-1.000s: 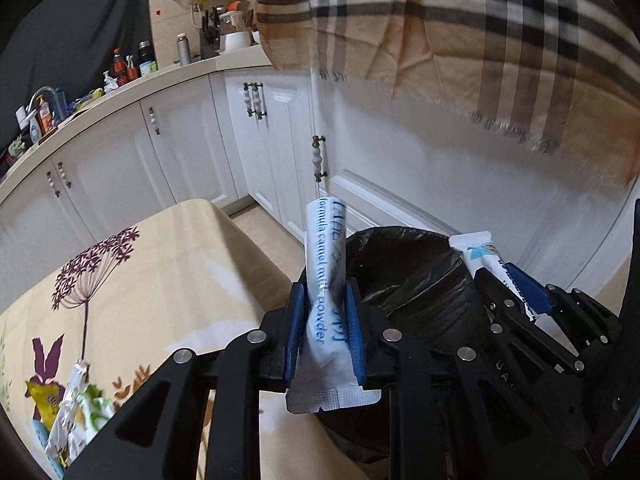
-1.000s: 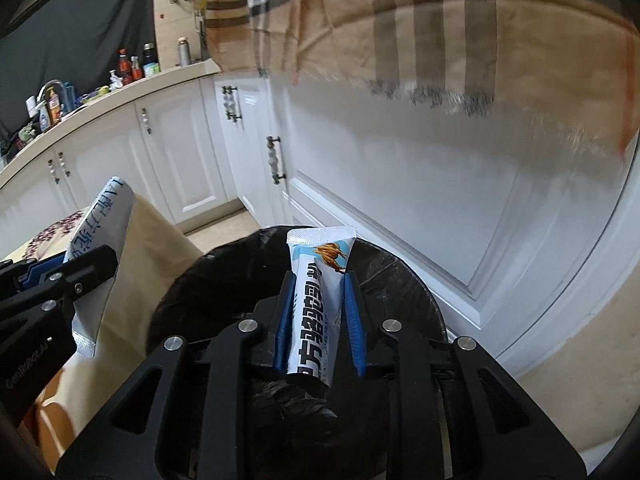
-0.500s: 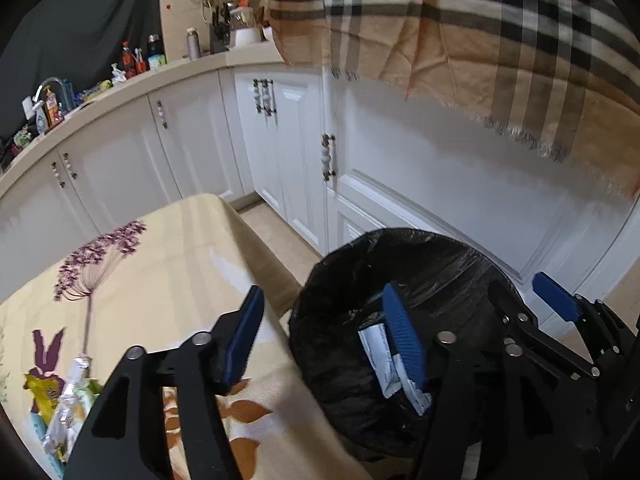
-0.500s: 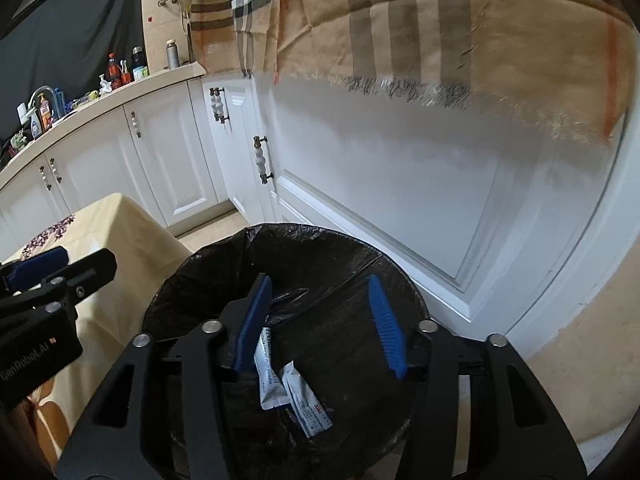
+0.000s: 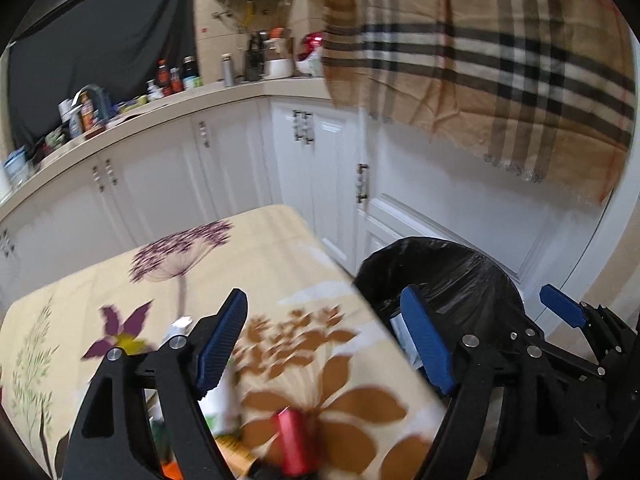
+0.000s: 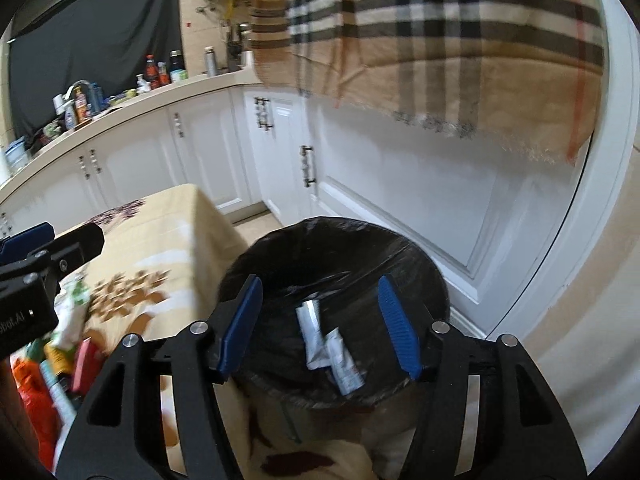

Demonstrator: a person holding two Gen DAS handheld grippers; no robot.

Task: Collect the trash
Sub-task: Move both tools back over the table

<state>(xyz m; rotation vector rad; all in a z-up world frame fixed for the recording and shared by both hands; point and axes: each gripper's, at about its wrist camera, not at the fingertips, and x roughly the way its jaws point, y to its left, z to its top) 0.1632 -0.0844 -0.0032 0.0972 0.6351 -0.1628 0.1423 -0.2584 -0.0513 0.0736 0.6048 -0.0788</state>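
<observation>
Two grippers stand released, nothing between the blue pads of either. The left gripper [image 5: 324, 344] has just been opening its jaws, which now gape wide over the near corner of the worktop [image 5: 256, 248], a surface under a cream cloth printed with brown and purple flowers. Just below its left finger lies a blurred heap of rubbish: a red cylinder [image 5: 294, 446], something white and green beside it, and an orange scrap at the bottom edge. The right gripper [image 6: 320, 324] has likewise just been opening its jaws, less widely, and hangs above the mouth of the bin [image 6: 416, 256], which is lined with a black bag and stands just beside the worktop's corner. Two white sachets [image 6: 328, 346] lie inside the bin on the black liner, touching each other, one tilted across the other's lower end. From the right wrist view, more wrappers [image 6: 68, 320] in green, red and orange clutter the worktop's edge at lower left, near the left gripper's black body. Beyond the bin stand white cabinet doors [image 6: 400, 184] with dark handles. Above them hangs a tan plaid cloth [image 5: 500, 60] with a fringed hem. Farther back, a kitchen counter [image 5: 168, 108] curves along the wall, crowded with bottles and a tap, a dark curtain behind it.
</observation>
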